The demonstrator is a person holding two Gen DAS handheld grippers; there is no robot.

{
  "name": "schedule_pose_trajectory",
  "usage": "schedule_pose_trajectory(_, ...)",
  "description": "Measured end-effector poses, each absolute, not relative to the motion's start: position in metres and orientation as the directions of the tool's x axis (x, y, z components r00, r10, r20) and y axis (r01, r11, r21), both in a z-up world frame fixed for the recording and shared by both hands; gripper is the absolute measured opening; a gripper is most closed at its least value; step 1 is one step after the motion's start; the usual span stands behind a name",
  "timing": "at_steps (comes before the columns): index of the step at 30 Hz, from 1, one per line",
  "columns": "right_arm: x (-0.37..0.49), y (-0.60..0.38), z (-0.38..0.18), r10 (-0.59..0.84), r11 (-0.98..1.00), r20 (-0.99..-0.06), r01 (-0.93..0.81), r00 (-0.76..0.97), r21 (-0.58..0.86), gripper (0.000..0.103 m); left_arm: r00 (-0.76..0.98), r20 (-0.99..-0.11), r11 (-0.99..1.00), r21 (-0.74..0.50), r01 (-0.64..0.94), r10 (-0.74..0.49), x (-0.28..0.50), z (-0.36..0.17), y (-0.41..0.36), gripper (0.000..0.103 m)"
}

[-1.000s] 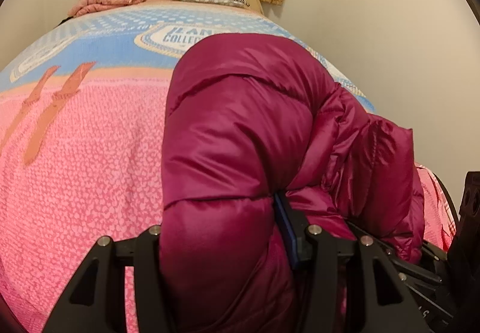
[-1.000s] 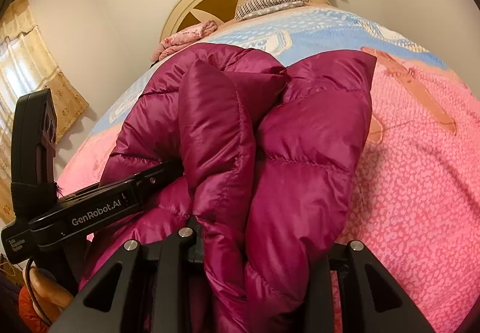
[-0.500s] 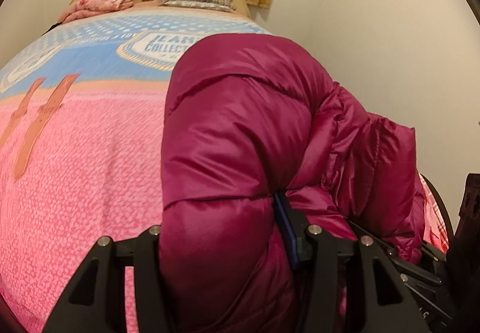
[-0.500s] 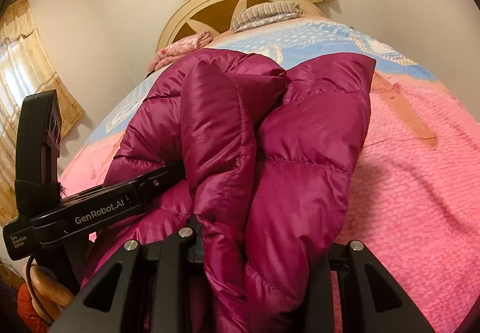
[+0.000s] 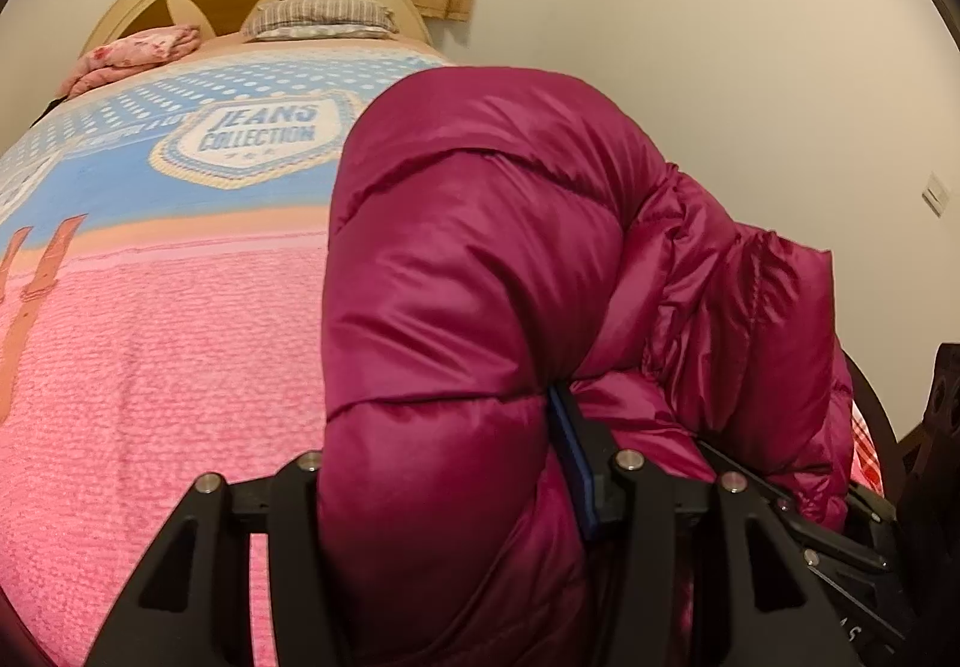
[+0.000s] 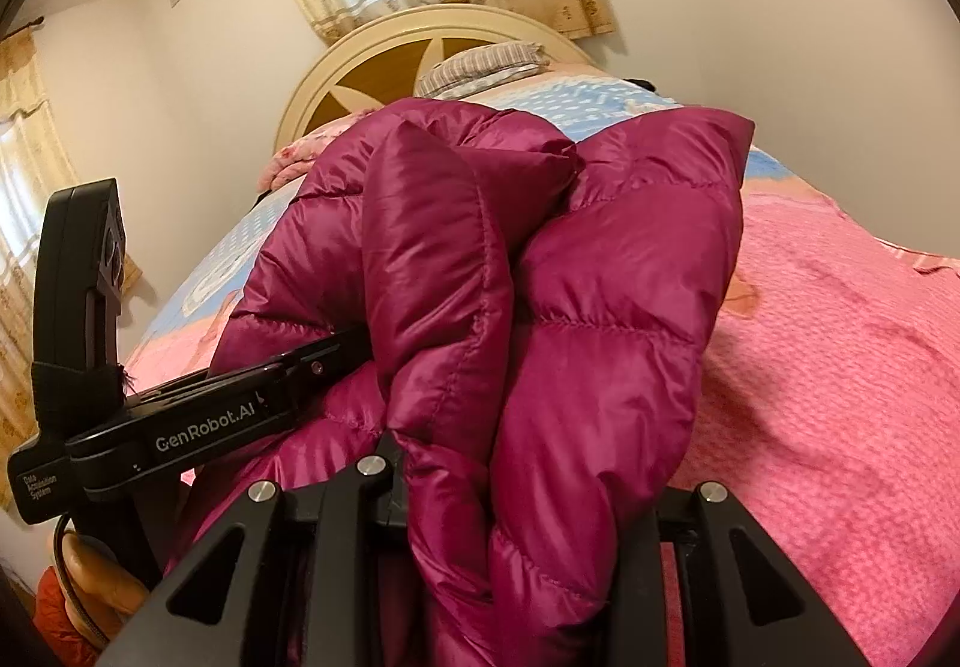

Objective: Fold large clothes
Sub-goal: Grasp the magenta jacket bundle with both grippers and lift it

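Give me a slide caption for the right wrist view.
Right claw grips a bunched magenta puffer jacket above the pink bedspread.

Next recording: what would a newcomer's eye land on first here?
A glossy magenta puffer jacket fills both wrist views, bunched between the jaws of the left gripper and the right gripper. Beneath it spreads a pink and blue bedspread with a "JEANS COLLECTION" badge near the arched cream headboard.

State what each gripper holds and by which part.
Both hold the magenta puffer jacket. The left gripper clamps a thick quilted fold; the right gripper clamps bunched quilted layers. Which garment parts these are cannot be told.
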State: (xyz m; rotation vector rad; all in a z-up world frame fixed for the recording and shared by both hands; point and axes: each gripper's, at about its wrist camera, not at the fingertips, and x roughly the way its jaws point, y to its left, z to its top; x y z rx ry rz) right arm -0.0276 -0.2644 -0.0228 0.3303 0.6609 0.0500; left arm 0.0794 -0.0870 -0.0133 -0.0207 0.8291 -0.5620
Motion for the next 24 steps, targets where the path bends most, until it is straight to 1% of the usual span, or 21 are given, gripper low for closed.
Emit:
schedule_pose_trajectory(7, -0.048, -0.292, -0.023, 0.098, 0.937, -0.592, 0.127, 0.8, 0.327, 0.031, 0.496, -0.703, 0.82, -0.221, 0.528, -0.509, 0.072, -0.01, -0.125, 0.052)
schedule_pose_trajectory(15, -0.077, -0.346, -0.009, -0.011, 0.912, -0.572, 0.243, 0.82, 0.33, 0.031, 0.43, -0.693, 0.739, -0.222, 0.636, -0.578, 0.064, 0.001, -0.191, 0.052)
schedule_pose_trajectory(24, -0.112, -0.41, -0.001, -0.14, 0.857, -0.559, 0.383, 0.817, 0.346, 0.031, 0.354, -0.696, 0.647, -0.207, 0.734, -0.624, 0.042, 0.01, -0.265, 0.052)
